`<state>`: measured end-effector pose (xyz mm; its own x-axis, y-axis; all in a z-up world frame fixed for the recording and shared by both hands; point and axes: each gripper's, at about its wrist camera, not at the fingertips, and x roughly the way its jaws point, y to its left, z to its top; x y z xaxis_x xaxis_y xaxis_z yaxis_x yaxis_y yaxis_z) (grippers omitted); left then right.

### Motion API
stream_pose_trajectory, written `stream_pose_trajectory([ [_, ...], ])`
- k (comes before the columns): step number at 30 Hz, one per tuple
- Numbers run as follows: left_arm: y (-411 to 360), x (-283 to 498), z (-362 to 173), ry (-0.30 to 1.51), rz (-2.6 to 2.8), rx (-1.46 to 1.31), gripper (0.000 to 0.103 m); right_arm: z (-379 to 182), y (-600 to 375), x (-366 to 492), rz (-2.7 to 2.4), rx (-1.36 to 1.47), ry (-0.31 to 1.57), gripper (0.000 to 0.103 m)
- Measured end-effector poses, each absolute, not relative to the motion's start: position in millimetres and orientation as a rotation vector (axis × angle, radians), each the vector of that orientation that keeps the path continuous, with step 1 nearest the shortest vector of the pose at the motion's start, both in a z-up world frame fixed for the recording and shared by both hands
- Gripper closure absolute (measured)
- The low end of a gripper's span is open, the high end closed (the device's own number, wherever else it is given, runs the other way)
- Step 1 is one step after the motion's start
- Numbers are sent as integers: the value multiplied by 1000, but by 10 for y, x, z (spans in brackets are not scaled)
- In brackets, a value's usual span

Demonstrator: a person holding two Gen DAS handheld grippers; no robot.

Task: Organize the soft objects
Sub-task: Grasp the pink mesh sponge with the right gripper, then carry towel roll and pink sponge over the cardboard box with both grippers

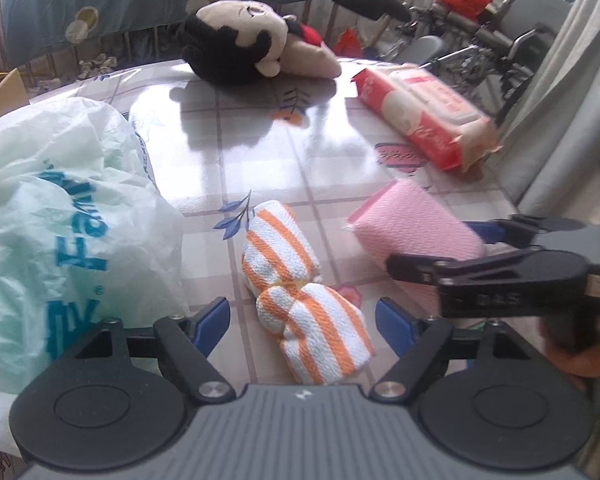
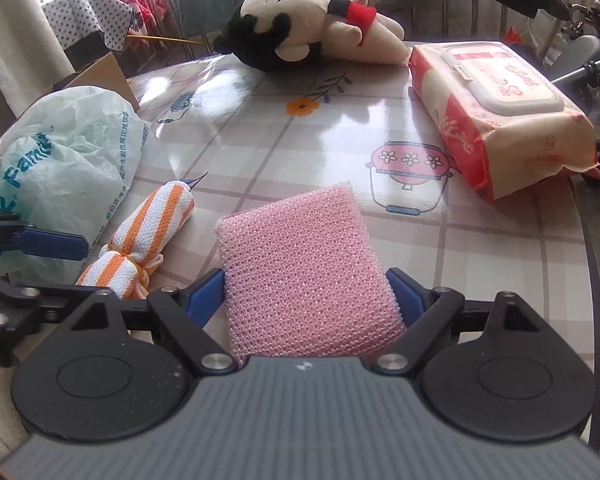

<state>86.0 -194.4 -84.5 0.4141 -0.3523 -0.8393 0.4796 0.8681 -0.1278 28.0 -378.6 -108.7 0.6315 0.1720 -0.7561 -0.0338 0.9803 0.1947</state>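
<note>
An orange-and-white striped towel (image 1: 300, 280), rolled and tied in the middle, lies on the table between the fingers of my left gripper (image 1: 302, 312). That gripper is open, with a gap on each side of the towel. My right gripper (image 2: 306, 284) is shut on a pink mesh sponge (image 2: 300, 260), its blue pads (image 2: 208, 292) against both edges. In the left wrist view the sponge (image 1: 408, 220) and the right gripper (image 1: 440, 248) are at the right. In the right wrist view the towel (image 2: 148, 232) lies left of the sponge.
A plush doll (image 2: 300, 24) lies at the far side of the round table (image 2: 260, 140). A red pack of wet wipes (image 2: 496, 112) sits at the right, a crumpled white plastic bag (image 1: 60, 208) at the left. A cardboard box (image 2: 100, 76) stands beyond the bag.
</note>
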Motion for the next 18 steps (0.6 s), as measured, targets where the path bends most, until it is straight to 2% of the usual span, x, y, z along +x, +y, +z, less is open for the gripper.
stream_pose_trajectory([
  [6,-2026,889,-1053,1056,-496,146,33,-1066,-3820,198,147,205,880,19],
  [10,-2029,848,-1044,1017,-472,173,47,-1068,-3811,176,164,200,879,19],
  [18,-1952,784,-1018,1019,-455,146,52,-1065,-3905,111,175,243,870,20],
])
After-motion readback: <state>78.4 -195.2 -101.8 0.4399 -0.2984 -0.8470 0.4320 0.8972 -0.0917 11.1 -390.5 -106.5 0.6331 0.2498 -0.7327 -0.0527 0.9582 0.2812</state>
